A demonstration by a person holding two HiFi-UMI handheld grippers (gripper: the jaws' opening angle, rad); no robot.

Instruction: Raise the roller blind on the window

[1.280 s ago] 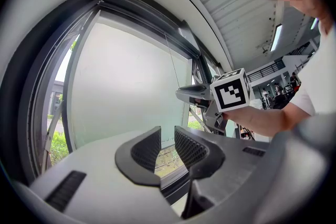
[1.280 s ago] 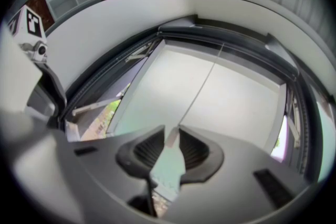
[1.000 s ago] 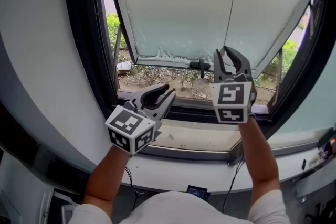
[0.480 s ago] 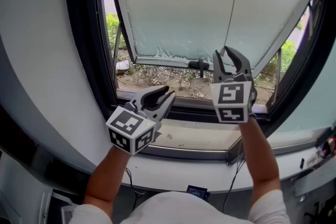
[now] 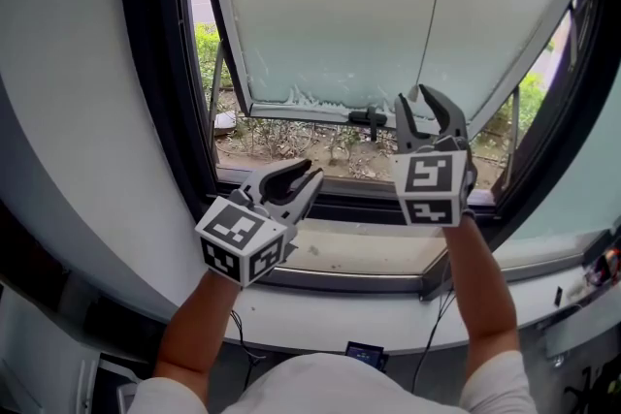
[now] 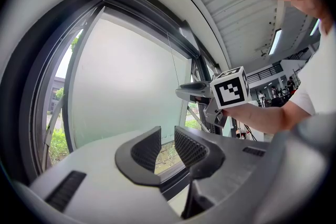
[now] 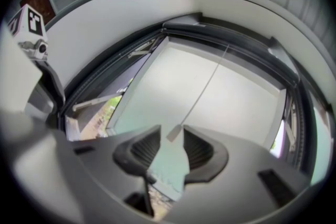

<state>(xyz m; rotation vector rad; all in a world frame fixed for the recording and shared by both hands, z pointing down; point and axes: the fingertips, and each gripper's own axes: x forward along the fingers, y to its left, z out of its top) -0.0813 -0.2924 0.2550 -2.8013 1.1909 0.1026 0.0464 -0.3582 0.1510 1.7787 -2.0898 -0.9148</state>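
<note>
The pale roller blind (image 5: 340, 5) covers most of the tilted window, and its thin pull cord (image 5: 434, 15) hangs down the middle. My right gripper (image 5: 419, 110) is raised at the cord's lower end. Its jaws have just been opening. In the right gripper view the cord's small end tab (image 7: 174, 132) hangs between the spread pads without being pressed, so the gripper is open. My left gripper (image 5: 299, 177) is lower and to the left, above the sill. Its jaws are open with nothing between them in the left gripper view (image 6: 168, 136).
A dark window frame (image 5: 165, 63) surrounds the blind. A black handle (image 5: 369, 119) sits at the sash's lower edge, just left of the right gripper. Below is the grey sill (image 5: 359, 257). Plants and soil (image 5: 291, 141) show outside under the blind.
The right gripper's jaws have spread a little around the cord's end. Both hands have stayed where they were.
</note>
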